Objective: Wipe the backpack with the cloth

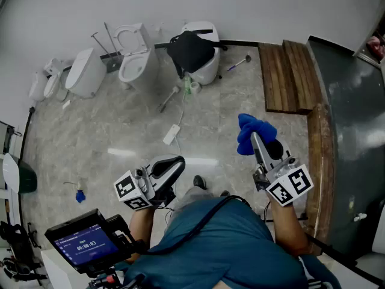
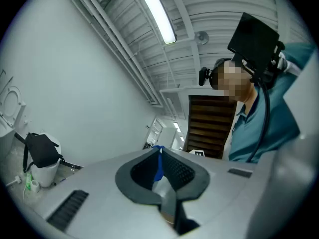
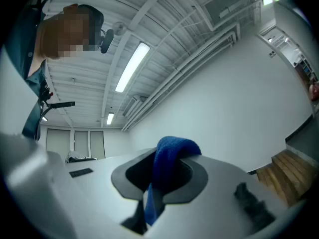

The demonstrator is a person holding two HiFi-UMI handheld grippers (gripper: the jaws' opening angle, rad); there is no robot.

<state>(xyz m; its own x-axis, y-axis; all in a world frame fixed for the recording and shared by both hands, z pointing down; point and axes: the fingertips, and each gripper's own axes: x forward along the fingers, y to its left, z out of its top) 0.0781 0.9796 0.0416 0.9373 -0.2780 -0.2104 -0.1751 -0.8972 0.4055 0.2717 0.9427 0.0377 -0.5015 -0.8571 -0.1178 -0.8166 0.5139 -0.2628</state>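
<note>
The black backpack [image 1: 191, 50] is draped over a white toilet against the far wall, and the left gripper view shows the backpack [image 2: 40, 151] at its lower left edge. A blue cloth [image 1: 252, 132] sticks out of my right gripper [image 1: 257, 143], which is raised at waist height far from the backpack. In the right gripper view, the cloth [image 3: 172, 156] folds over the tips of that gripper [image 3: 162, 176], whose jaws are shut on it. My left gripper [image 1: 173, 164] is held low near my body. This gripper [image 2: 159, 158] is shut, with only a thin blue sliver showing in the slit.
White toilets [image 1: 135, 56] and other fixtures [image 1: 84, 71] line the far wall. A power strip [image 1: 171, 134] with a cord, a green bottle [image 1: 187, 86] and a small blue item [image 1: 80, 195] lie on the floor. Wooden boards [image 1: 289, 77] and a dark surface [image 1: 349, 131] stand at the right.
</note>
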